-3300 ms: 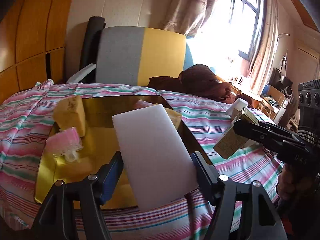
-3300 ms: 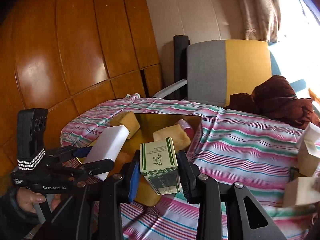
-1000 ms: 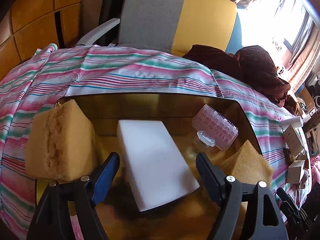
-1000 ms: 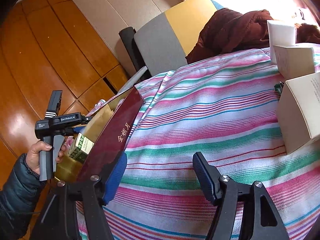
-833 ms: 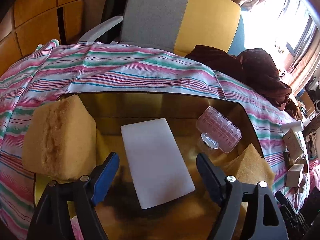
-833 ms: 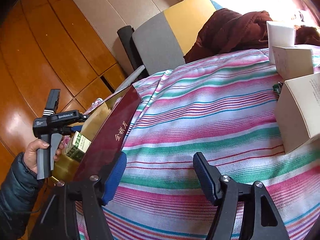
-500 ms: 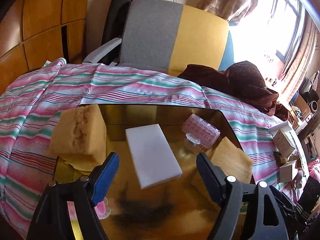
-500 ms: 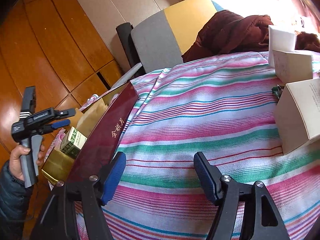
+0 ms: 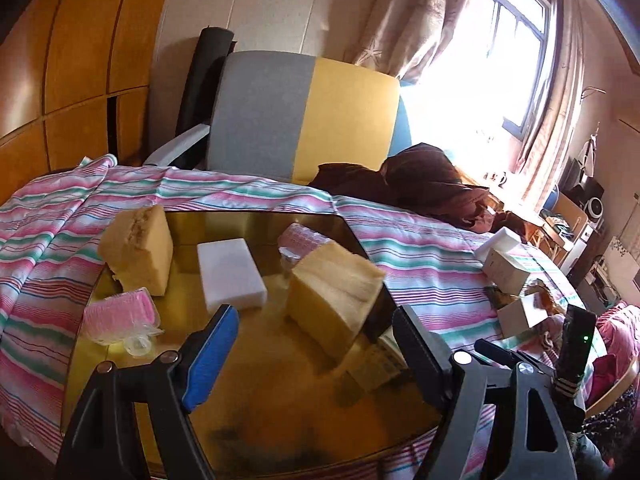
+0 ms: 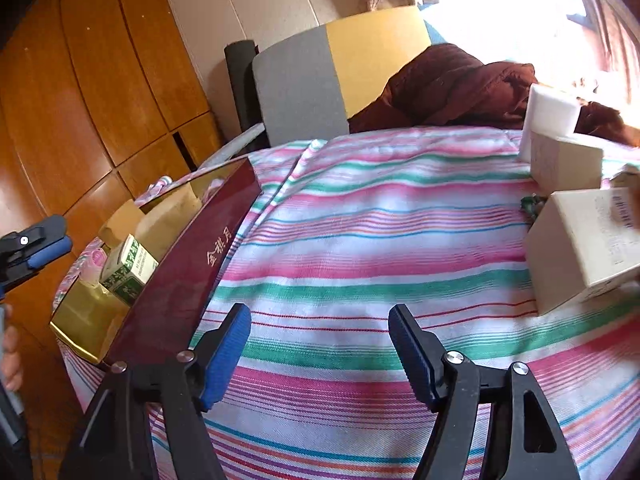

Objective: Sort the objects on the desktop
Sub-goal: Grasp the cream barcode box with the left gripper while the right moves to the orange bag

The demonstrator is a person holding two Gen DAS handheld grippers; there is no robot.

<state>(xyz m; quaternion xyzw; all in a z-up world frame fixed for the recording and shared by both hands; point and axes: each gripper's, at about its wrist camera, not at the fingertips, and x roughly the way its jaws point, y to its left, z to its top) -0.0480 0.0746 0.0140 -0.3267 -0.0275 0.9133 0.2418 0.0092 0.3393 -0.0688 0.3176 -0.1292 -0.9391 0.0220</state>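
- Tongs first: we had the left tongs (image 9: 316, 344) spread wide and empty above the gold tray (image 9: 280, 408), and the right tongs (image 10: 320, 344) equally wide and empty over the striped cloth (image 10: 360, 240) on the worktop.
- We saw the tray already loaded: a white block (image 9: 230, 272) lay flat near its middle, two yellow sponges (image 9: 138, 248) (image 9: 332, 296) stood to either side, and a pink ridged piece (image 9: 120, 316) sat at the near left with another (image 9: 302, 240) behind the right sponge.
- From the right wrist view, a green-printed carton (image 10: 128, 270) leaned inside the tray against its dark red wall (image 10: 192, 264).
- We judged ourselves between drops, with nothing held and more to fetch.
- Pale boxes (image 10: 580, 240) and a second white block (image 10: 550, 114) were on the cloth to the right, well apart from the tray.
- Our next move likely called for swinging the right tongs toward the nearest box and squaring the jaws to its flat sides before closing.
- Some small dark item (image 10: 532, 204) between the boxes was too cramped to name, the nearest box ran off the frame edge, and glare from the window washed out the far side.
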